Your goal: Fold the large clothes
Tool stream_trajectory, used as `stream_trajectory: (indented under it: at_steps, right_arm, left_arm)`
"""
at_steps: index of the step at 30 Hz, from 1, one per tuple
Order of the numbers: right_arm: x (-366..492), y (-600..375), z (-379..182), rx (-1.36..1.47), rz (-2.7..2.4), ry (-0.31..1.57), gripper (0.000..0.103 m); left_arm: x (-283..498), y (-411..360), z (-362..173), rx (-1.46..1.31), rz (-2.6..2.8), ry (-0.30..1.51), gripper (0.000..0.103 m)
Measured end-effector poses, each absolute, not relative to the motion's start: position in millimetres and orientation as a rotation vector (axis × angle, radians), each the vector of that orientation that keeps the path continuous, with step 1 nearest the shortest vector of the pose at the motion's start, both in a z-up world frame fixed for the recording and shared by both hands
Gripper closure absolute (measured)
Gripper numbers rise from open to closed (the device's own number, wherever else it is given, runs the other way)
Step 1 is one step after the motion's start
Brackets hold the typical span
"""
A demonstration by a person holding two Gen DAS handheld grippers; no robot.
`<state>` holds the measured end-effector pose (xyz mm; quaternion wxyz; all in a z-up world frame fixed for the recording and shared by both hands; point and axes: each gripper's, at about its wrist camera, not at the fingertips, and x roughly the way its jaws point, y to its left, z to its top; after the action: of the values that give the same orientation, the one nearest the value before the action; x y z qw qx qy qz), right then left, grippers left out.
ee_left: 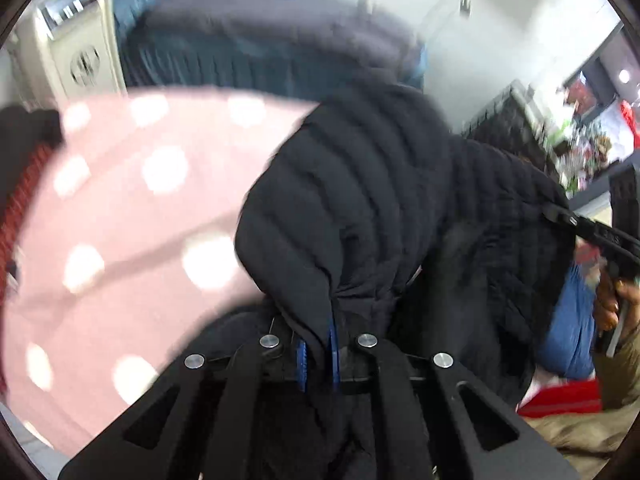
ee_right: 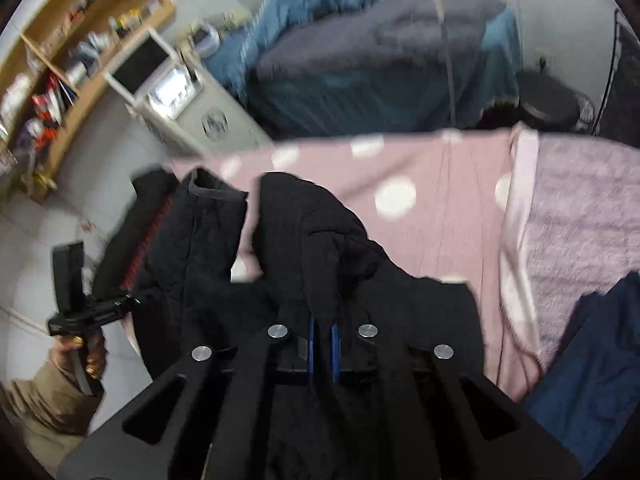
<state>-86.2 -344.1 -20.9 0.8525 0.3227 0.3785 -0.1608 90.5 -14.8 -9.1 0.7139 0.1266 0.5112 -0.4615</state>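
Observation:
A black quilted jacket [ee_left: 380, 208] hangs bunched between both grippers above a pink sheet with white dots [ee_left: 132, 216]. My left gripper [ee_left: 320, 344] is shut on a fold of the jacket; its blue pads pinch the cloth. My right gripper [ee_right: 324, 332] is shut on another fold of the same jacket [ee_right: 304, 240]. The jacket's red-lined zipper edge [ee_right: 148, 236] and collar show on the left in the right wrist view. Each gripper shows in the other's view, at the right edge [ee_left: 600, 236] and the lower left [ee_right: 92, 312]. The frames are blurred.
The pink dotted sheet [ee_right: 432, 208] covers the bed, with a lilac towel [ee_right: 580, 224] and a dark blue garment [ee_right: 592, 368] at its right. A blue item [ee_left: 572, 332] and red cloth [ee_left: 560, 400] lie nearby. Beyond stand a second bed [ee_right: 380, 68], a white cabinet [ee_right: 192, 108] and a wooden shelf [ee_right: 60, 60].

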Motion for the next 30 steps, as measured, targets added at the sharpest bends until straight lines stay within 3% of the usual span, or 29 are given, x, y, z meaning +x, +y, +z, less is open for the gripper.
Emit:
stream_trajectory:
  at_steps: [5,13,17,20,21,22,23,24,25,26,30]
  right_arm:
    - [-125,-370,78,0.612,-0.504,0.545,0.098]
    - [-184,-400,163,0.557,-0.619,0.327,0.098]
    - [-198,-411,173,0.533,-0.675,0.303,0.098]
    - [-198,-430,147,0.617,-0.717,0.372,0.096]
    - [-196,-435,131,0.605,-0.799,0.434,0.090]
    - [-194,-443,110,0.617,-0.841,0.508,0.073]
    - [-193,-448,93,0.632,-0.864,0.561,0.059]
    - [-195,-453,70,0.639,-0.936,0.622,0.026]
    - [-200,-454,49,0.634,-1.025,0.667,0.015]
    - [-201,-453,35,0.634,-1.078,0.704,0.016]
    - [-226,-435,-16,0.767,-1.139,0.791,0.016]
  left_arm:
    - [130,19,83,0.168,-0.980,0.917,0.096]
    - [191,93,172,0.014,-0.804,0.704,0.096]
    - [219,111,177,-0.038,-0.726,0.674,0.096]
    - [252,119,141,-0.152,-0.671,0.796,0.091]
    - [265,121,114,-0.166,-0.612,0.870,0.089]
    - [275,120,90,-0.175,-0.561,0.946,0.084]
    - [281,123,70,-0.186,-0.525,1.013,0.071]
    - [290,125,40,-0.203,-0.473,1.107,0.062]
    - [296,130,6,-0.200,-0.396,1.191,0.042]
    - [295,136,-15,-0.189,-0.343,1.218,0.034]
    - [277,174,-91,-0.190,-0.139,1.330,0.032]
